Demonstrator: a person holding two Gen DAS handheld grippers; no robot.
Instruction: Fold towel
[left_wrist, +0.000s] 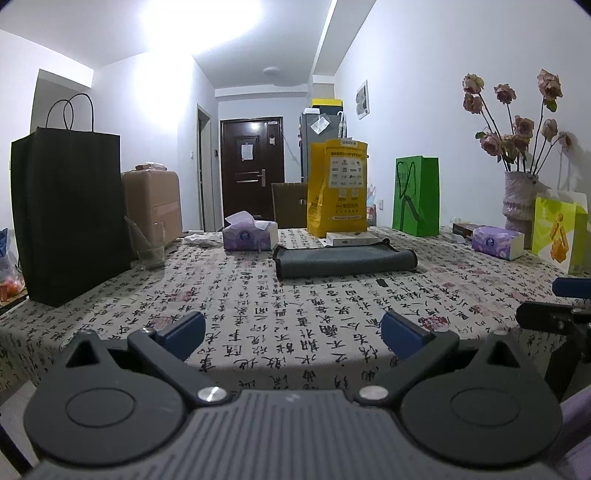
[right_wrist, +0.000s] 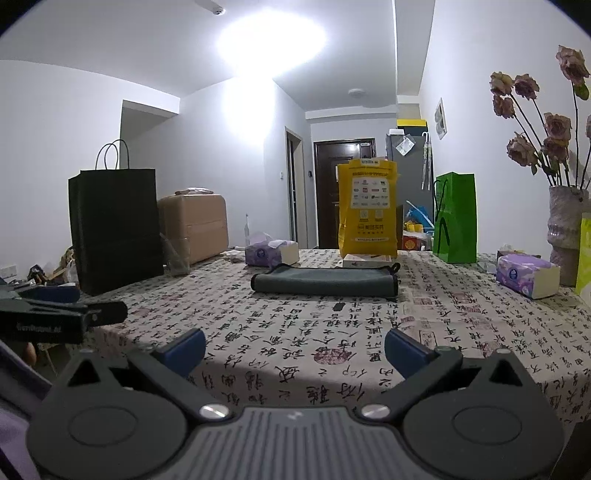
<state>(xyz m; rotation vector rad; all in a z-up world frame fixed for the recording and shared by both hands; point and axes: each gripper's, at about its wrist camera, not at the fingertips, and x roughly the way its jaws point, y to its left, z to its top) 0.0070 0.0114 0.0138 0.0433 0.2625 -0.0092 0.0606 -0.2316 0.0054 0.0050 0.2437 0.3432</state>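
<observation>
A dark grey towel lies folded flat on the table, past the middle, on a cloth printed with black characters. It also shows in the right wrist view. My left gripper is open and empty, held at the table's near edge, well short of the towel. My right gripper is open and empty too, at the near edge to the right of the left one. The right gripper shows at the right rim of the left wrist view; the left gripper shows at the left rim of the right wrist view.
A black paper bag and a glass stand at the left. Tissue packs, a yellow bag, a green bag, a vase of dried roses and a lime bag line the far and right sides.
</observation>
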